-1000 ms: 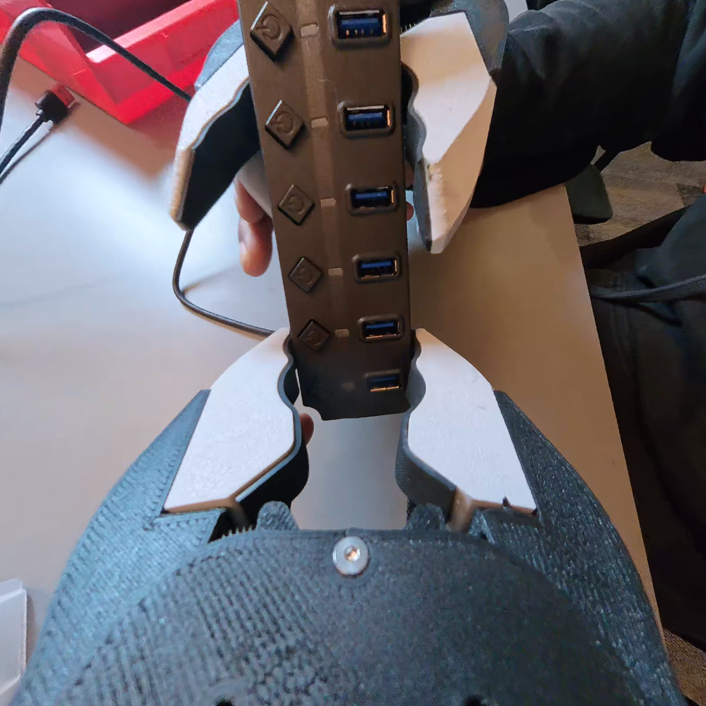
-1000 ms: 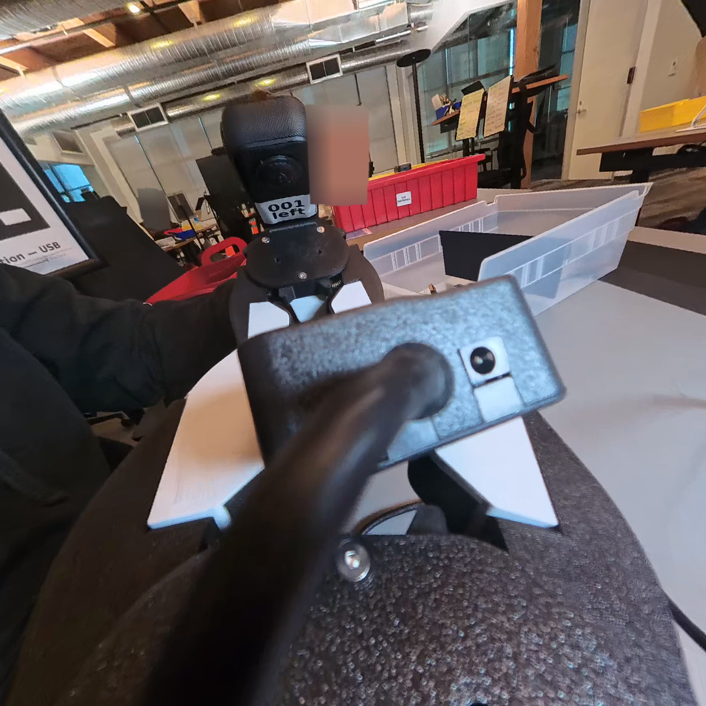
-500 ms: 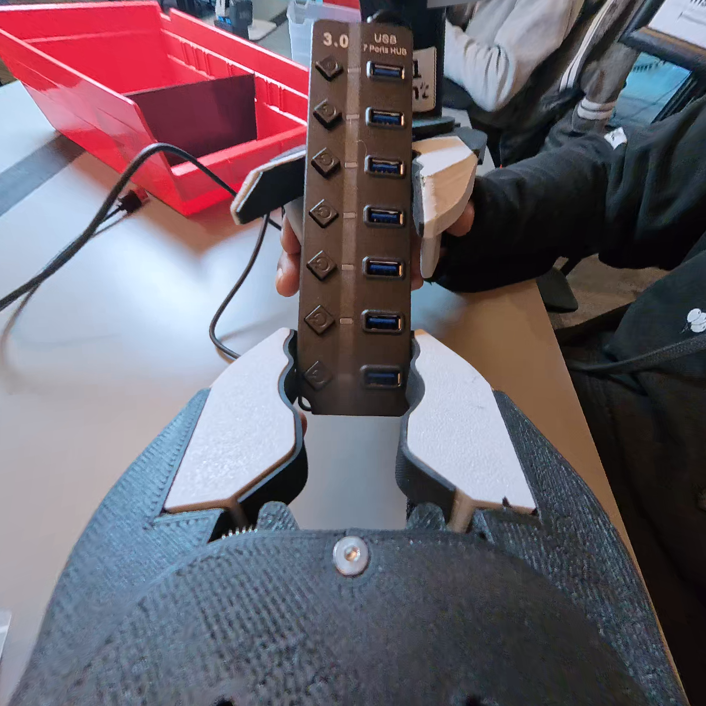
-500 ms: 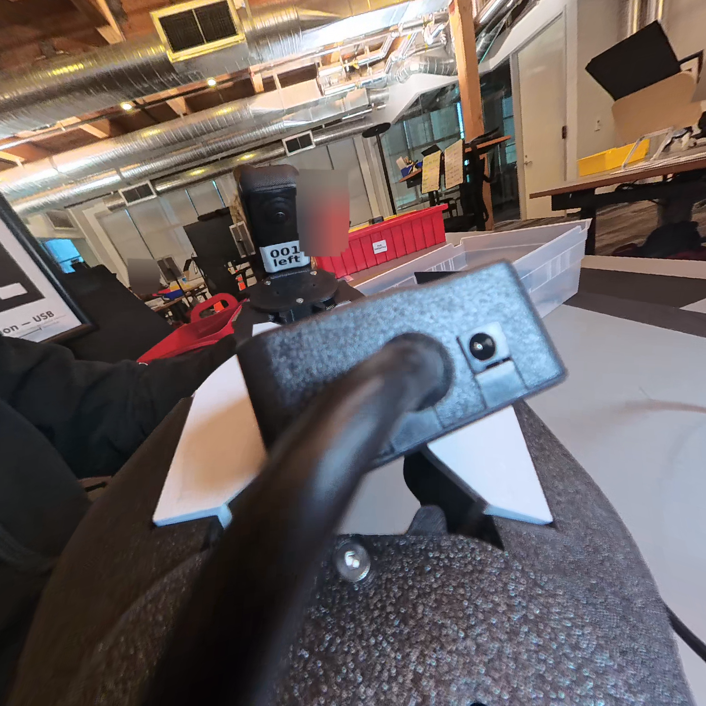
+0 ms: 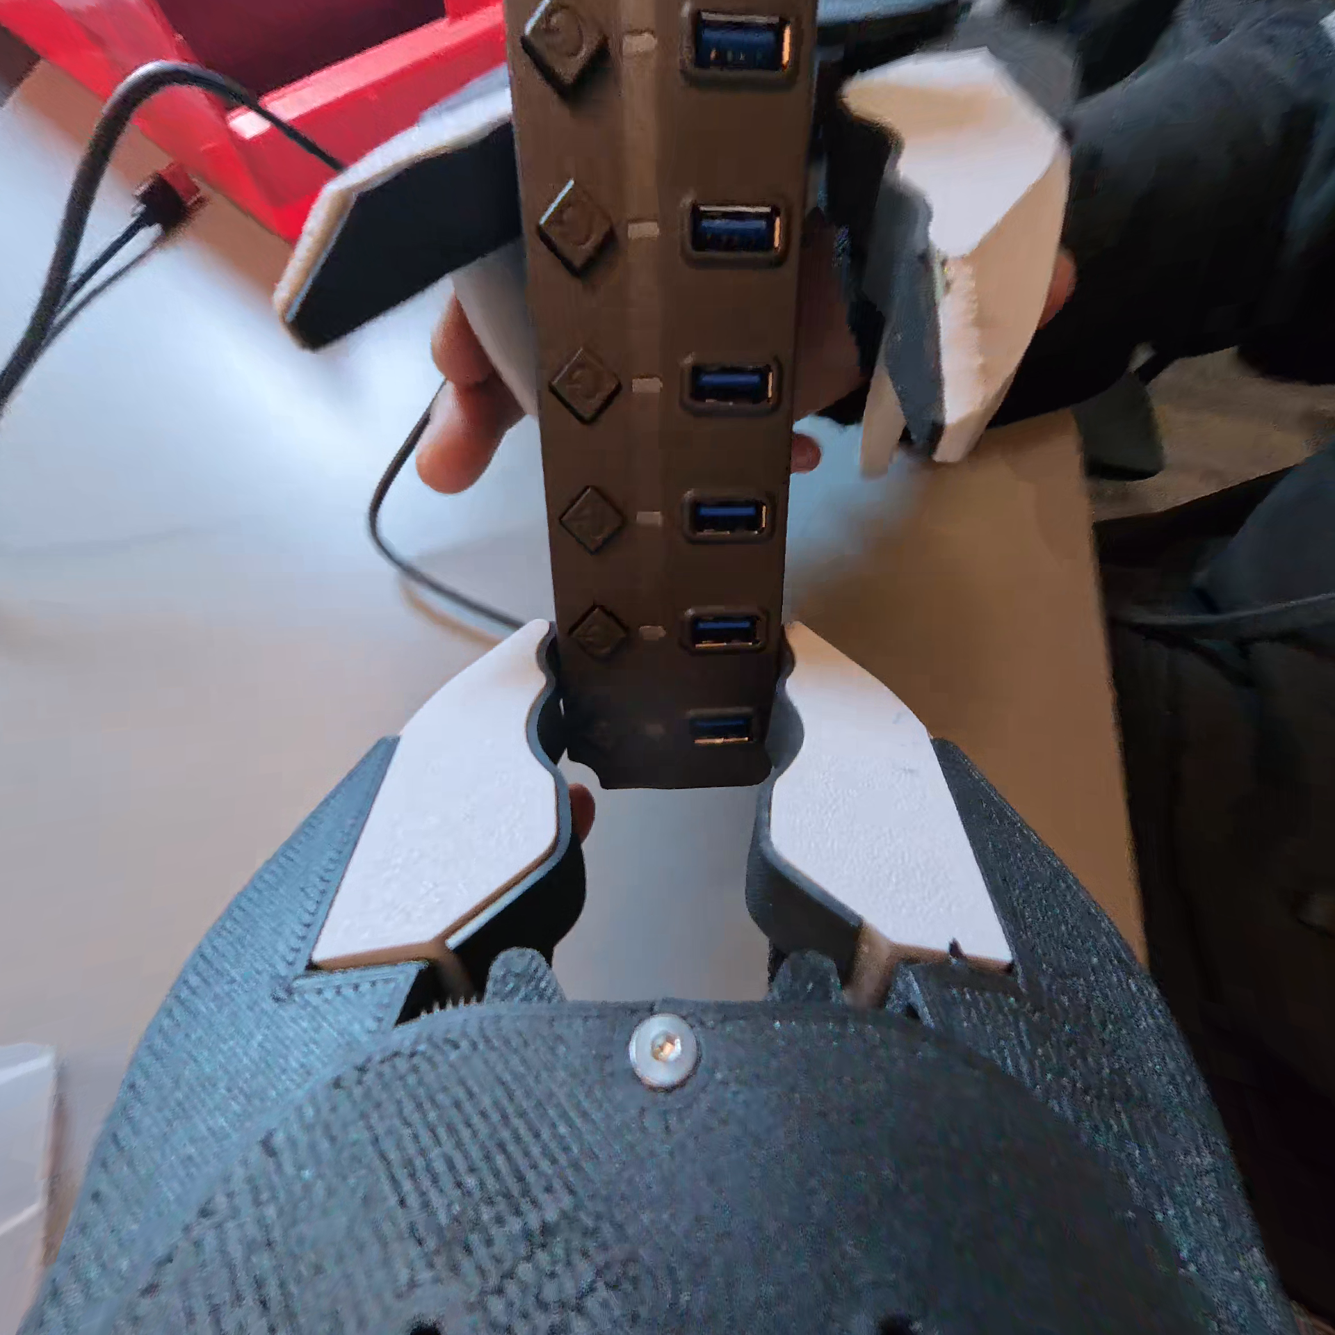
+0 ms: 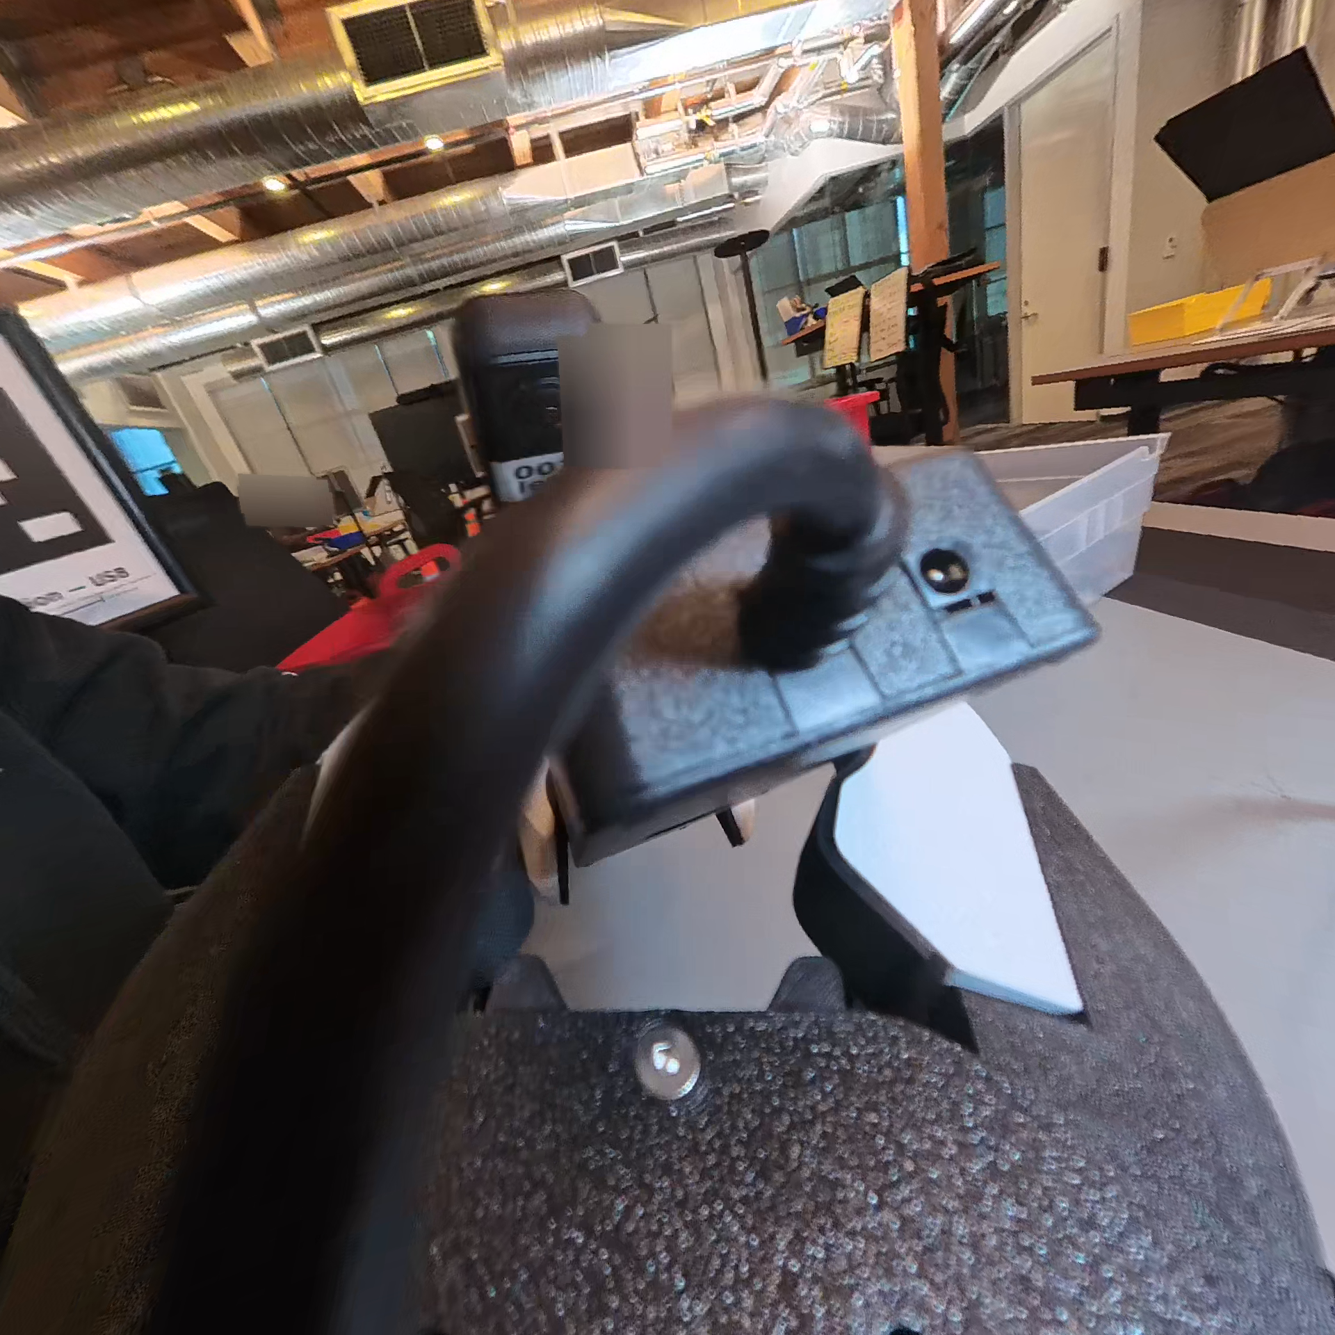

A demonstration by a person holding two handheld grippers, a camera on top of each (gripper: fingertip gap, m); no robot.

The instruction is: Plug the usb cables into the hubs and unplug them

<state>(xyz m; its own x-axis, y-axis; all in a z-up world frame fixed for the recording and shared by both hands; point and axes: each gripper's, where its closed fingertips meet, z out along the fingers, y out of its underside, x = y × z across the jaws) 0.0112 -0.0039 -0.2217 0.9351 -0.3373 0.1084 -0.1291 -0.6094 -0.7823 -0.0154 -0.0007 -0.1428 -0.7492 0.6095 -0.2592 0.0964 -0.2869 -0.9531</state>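
Left wrist view shows the left claw [image 5: 668, 711] clamped on the hub [image 5: 661, 404]'s near end, a rigid, light bar best gripped by its narrow sides, while the right claw [image 5: 650, 238] stands apart around its far end.

Pale grey tabletop [image 5: 180, 549], red plastic bin [image 5: 289, 108] at its far edge, clear plastic bin [image 6: 1083, 506], silver ceiling ducts [image 6: 289, 130] overhead

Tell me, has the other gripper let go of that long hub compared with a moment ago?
Yes. In the right wrist view the right gripper has opened: the hub was clamped between its white fingers, and now its end sits tilted, loose, against the grey table.
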